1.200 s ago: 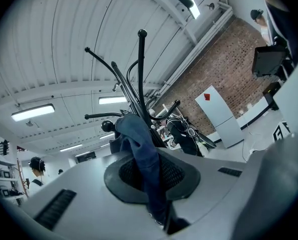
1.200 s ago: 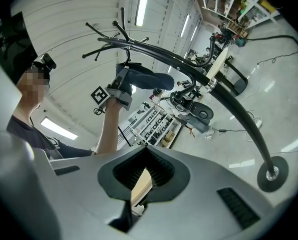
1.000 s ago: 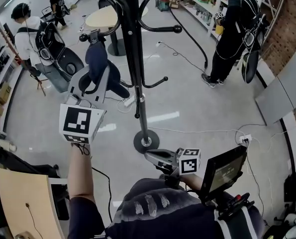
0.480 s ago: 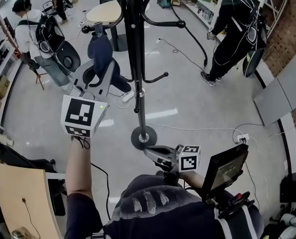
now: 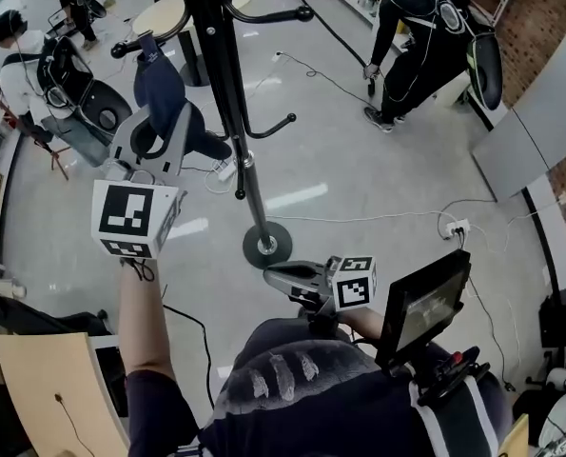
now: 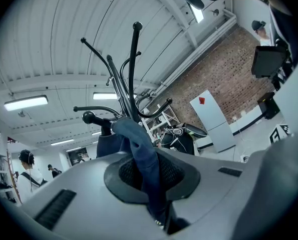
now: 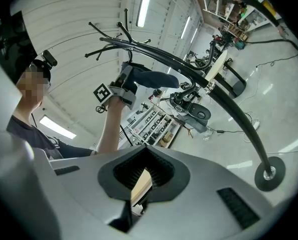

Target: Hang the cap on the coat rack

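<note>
A black coat rack (image 5: 227, 93) stands on a round base (image 5: 266, 246), with curved hooks at several heights. My left gripper (image 5: 154, 124) is raised to the left of the pole and is shut on the cloth of a dark blue cap (image 5: 159, 82). In the left gripper view the cap (image 6: 131, 134) rises from the pads right beside a ball-ended hook (image 6: 88, 118). I cannot tell whether it rests on that hook. My right gripper (image 5: 269, 274) is low near the base. Its jaws (image 7: 141, 184) stand a narrow slit apart with nothing between them.
A cable and a power strip (image 5: 454, 227) lie on the floor right of the base. A monitor (image 5: 420, 303) is at my right side. A person (image 5: 411, 36) bends down at the back right, others stand at the back left (image 5: 21, 50), and a round table (image 5: 168, 12) is behind the rack.
The head camera has swung, so the rack sits further left and higher. My left gripper still holds the cap beside the hook. The person at the back right has bent toward the floor.
</note>
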Tool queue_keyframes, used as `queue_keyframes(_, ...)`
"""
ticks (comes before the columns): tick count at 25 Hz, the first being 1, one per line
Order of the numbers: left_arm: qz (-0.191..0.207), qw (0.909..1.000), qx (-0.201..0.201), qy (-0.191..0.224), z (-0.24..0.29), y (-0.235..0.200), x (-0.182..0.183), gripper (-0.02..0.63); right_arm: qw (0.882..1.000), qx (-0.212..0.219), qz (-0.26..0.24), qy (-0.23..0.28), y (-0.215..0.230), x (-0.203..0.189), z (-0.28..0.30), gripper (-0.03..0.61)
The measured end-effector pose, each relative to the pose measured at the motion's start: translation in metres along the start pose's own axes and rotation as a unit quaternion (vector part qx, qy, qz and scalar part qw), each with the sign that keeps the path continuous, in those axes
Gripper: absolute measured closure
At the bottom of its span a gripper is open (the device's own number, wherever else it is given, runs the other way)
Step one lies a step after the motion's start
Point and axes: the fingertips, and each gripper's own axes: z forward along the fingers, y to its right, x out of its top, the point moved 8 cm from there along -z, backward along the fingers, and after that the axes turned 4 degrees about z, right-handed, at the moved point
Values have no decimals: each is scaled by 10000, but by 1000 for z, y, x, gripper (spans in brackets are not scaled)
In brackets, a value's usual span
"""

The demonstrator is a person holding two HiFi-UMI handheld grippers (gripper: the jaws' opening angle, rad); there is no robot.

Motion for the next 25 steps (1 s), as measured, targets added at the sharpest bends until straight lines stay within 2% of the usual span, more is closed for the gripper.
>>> queue_keyframes(25,-40,9995,-311,-43,15,10,0,575,9999,28,85,116,-1,-6,-3,575)
